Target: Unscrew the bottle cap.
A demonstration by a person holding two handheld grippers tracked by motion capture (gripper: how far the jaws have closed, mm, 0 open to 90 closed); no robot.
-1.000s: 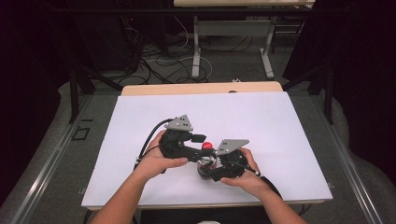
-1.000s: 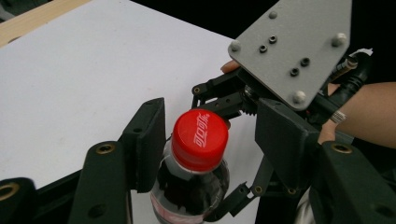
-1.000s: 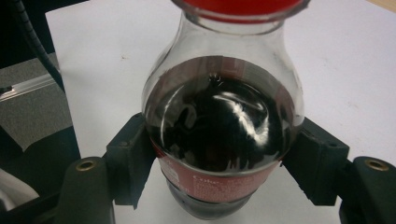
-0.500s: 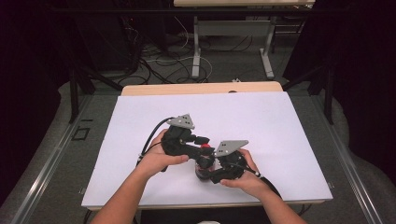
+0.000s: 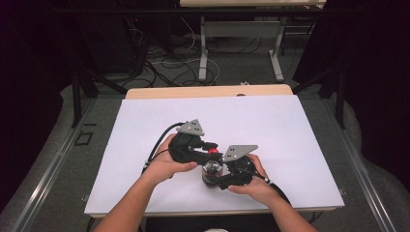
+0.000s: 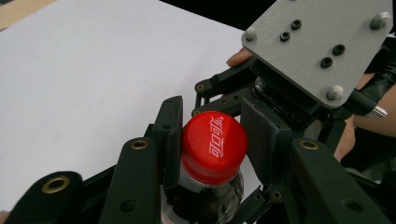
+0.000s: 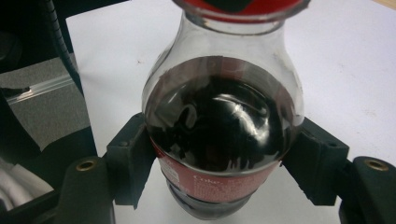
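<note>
A small cola bottle with dark liquid and a red label stands near the front middle of the white table. My right gripper is shut on its body, one pad pressed on each side. The red cap sits between the pads of my left gripper, which is shut on it from the left. In the high view the left gripper and the right gripper meet around the bottle, each held by a hand.
The right gripper's grey plate sits close behind the cap. The table's front edge runs just below the hands. A wooden strip borders the far side; beyond it lie floor cables and table legs.
Both hands and grippers shifted only slightly around the bottle. The right gripper's hold on the body stays the same, and the left gripper stays at the cap.
</note>
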